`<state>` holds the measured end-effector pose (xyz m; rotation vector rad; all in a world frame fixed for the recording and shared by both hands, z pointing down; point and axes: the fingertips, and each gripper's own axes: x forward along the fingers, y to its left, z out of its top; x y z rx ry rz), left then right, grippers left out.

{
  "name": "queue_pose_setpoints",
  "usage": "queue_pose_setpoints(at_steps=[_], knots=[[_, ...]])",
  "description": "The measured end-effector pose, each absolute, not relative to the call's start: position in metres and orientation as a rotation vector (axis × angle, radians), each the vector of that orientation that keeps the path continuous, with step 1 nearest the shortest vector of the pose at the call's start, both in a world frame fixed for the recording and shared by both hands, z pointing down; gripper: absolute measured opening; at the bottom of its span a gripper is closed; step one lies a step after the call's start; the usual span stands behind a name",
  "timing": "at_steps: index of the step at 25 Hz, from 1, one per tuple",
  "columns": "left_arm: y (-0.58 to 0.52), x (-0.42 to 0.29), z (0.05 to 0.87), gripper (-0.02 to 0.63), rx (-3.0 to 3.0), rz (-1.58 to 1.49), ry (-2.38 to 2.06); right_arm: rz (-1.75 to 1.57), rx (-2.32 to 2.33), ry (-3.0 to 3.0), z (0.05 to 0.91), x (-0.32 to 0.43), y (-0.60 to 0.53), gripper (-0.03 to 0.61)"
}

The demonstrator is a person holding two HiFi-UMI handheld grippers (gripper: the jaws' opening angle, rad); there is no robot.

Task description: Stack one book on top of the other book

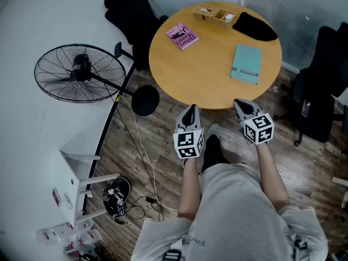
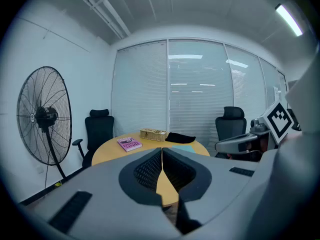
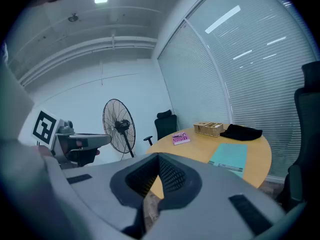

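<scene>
A round wooden worktop (image 1: 213, 75) carries both books, lying flat and well apart: the pink book (image 1: 182, 36) sits toward the far left edge, and the teal book (image 1: 246, 63) lies on the right side, nearer the person. At the far edge stands a small wicker basket (image 1: 213, 15) with a black cloth (image 1: 254, 27) just beside it on the right. The left gripper (image 1: 190, 112) and the right gripper (image 1: 240, 104) hover side by side just short of the worktop's near edge, over the wooden floor (image 1: 147, 162), touching neither book. Each gripper's own view shows its jaws pressed together with nothing between them. A large black fan (image 1: 80, 73) stands on the floor to the left, one black office chair (image 1: 133, 15) is at the worktop's far left, and another chair (image 1: 321, 86) stands to its right
</scene>
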<state>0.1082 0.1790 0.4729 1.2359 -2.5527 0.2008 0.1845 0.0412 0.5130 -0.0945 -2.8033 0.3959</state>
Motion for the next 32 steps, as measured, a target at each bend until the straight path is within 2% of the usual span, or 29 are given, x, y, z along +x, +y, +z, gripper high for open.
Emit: queue_pose_setpoints(at_steps=[13,32], knots=[[0.156,0.036,0.503,0.029,1.211,0.178,-2.485,0.480,-0.037,-2.792,0.532,0.125,0.013,0.017],[0.128,-0.200,0.529,0.031,1.135,0.022,-2.435,0.469,0.009,-2.749,0.547,-0.095,-0.027,0.018]])
